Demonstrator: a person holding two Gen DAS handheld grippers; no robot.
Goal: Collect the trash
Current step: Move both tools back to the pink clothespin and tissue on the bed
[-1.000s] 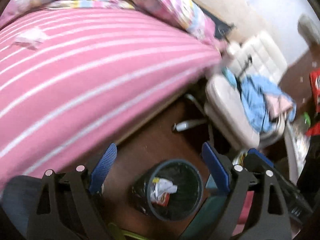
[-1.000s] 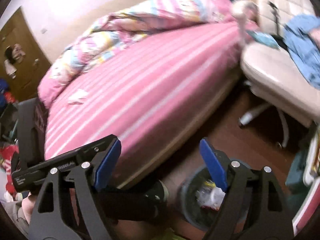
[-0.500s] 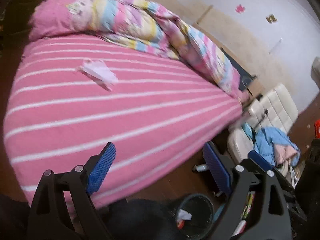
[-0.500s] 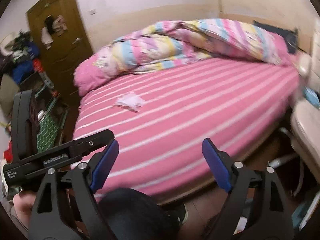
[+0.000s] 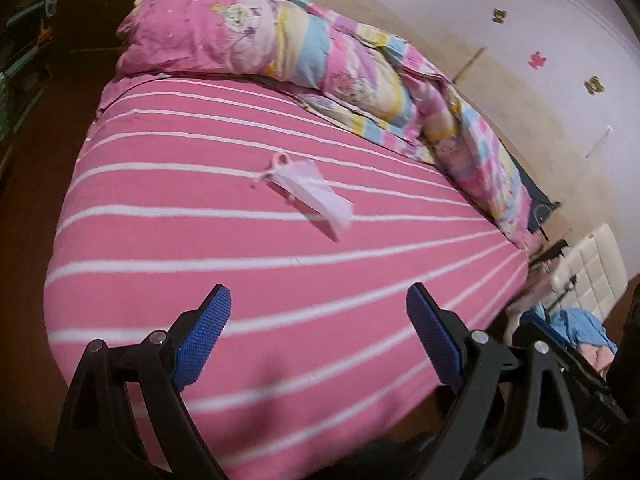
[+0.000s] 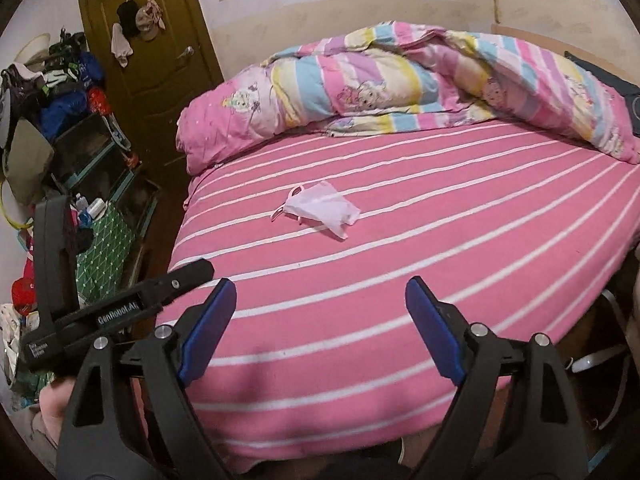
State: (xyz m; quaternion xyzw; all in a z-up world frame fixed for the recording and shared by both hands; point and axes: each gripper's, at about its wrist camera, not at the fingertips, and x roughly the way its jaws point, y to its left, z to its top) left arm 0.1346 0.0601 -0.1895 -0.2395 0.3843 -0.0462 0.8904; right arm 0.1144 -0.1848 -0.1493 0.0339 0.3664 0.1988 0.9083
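The left gripper (image 5: 318,332) hangs over the near edge of the bed (image 5: 240,320), its blue-padded jaws spread wide with nothing between them. The right gripper (image 6: 320,320) is likewise spread wide and empty, aimed across the same bed; the left gripper's black body shows at the left of the right wrist view.

The trash here is a crumpled pale pink face mask (image 6: 320,210), flattened and folded on itself, with a thin ear loop curling out at its left end. It lies on the pink sheet with white stripes, about mid-bed, well beyond both grippers and short of the bunched pastel quilt (image 6: 400,80) heaped along the far side.

Left of the bed in the right wrist view stand dark open shelves (image 6: 96,160) crowded with clothes and small bottles, with a green patterned bag (image 6: 108,244) in front of them; what it holds cannot be told. A brown door (image 6: 152,52) behind has caps and cloths hung on it. In the left wrist view a white padded chair (image 5: 592,276) with blue clothing on it stands past the bed's right end.
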